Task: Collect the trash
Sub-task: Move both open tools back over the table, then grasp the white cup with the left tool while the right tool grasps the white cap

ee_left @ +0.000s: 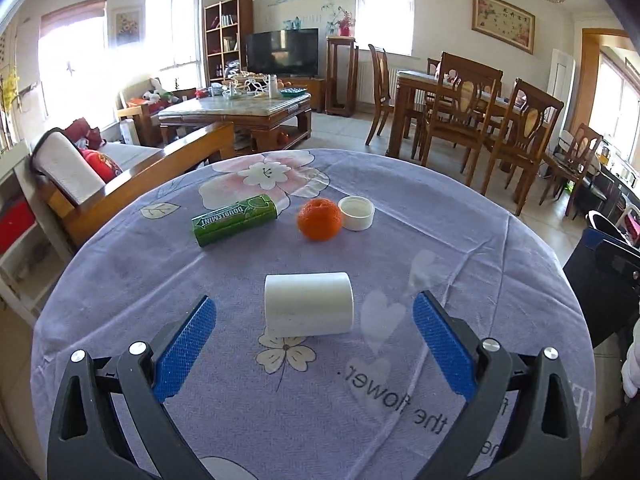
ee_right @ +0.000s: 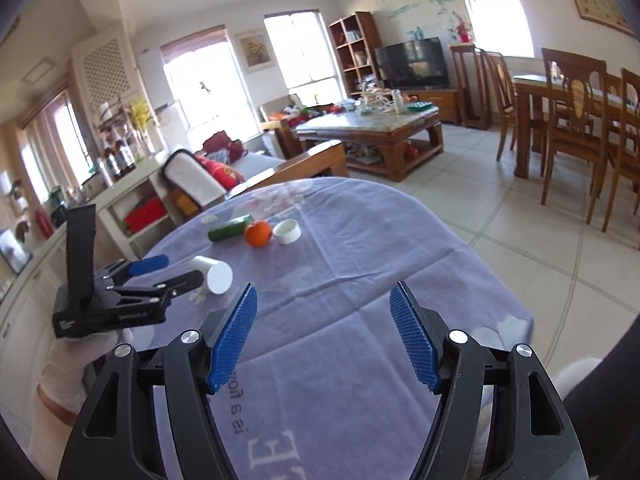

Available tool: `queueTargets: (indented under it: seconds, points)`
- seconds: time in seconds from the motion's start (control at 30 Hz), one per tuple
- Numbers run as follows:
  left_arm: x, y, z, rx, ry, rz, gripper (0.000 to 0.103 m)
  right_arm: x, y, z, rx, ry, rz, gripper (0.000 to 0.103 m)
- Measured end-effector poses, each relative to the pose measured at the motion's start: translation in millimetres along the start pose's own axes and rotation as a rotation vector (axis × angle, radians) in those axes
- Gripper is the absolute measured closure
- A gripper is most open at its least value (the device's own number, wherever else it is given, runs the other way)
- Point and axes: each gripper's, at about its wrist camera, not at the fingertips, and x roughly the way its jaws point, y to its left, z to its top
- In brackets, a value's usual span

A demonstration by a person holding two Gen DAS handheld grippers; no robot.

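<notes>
Barely begun, by the look of it — nothing gathered, nothing gripped. Left hand-held gripper (ee_left: pixel 314 314) spread wide, low over the near part of the counter (ee_left: pixel 500 280), blue pads flanking but not touching a white cylindrical container (ee_left: pixel 309 304) lying on its side just ahead, aimed as if for a first pick. Right hand-held gripper (ee_right: pixel 323 330) also spread and empty, held back over the counter's near edge, well apart from any item.

Further in, toward the far edge: a green Doublemint gum canister (ee_left: pixel 235 220) on its side, left of a mandarin orange (ee_left: pixel 319 219), and a white lid (ee_left: pixel 356 213) lying open side up, just beside the orange on its right — touching or nearly so, hard to tell. All four still loose on the lilac flowered cloth.

No bin or bag clearly visible in either view, so destination unknown. Judged remaining: everything — container first, probably, then canister and lid; orange possibly not trash at all.
</notes>
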Motion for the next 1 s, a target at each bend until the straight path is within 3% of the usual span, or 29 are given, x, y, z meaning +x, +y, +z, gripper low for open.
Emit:
queueTargets:
  seconds: [0.3,0.33,0.4,0.5,0.63,0.9,1.0]
  points:
    - [18,6,4,-0.004,0.038,-0.098,0.008,102,52,46,-0.162,0.158,-0.031,0.031]
    - [20,6,4,0.002,0.042,-0.101,0.012,114,55,49,-0.18,0.179,-0.038,0.031]
    - [27,10,2,-0.009,0.072,-0.115,0.039,135,59,52,-0.222,0.217,-0.055,0.031]
    - [29,19,1,-0.041,0.085,-0.159,0.052,166,69,58,-0.278,0.26,-0.088,0.031]
    - [28,27,-1,-0.073,0.084,-0.163,0.054,200,64,61,-0.315,0.296,-0.117,0.031]
    - [28,44,-2,-0.15,0.089,-0.157,0.054,227,53,65,-0.333,0.33,-0.118,0.034]
    - [24,42,-2,-0.138,0.077,-0.154,0.055,234,51,66,-0.336,0.352,-0.103,0.046]
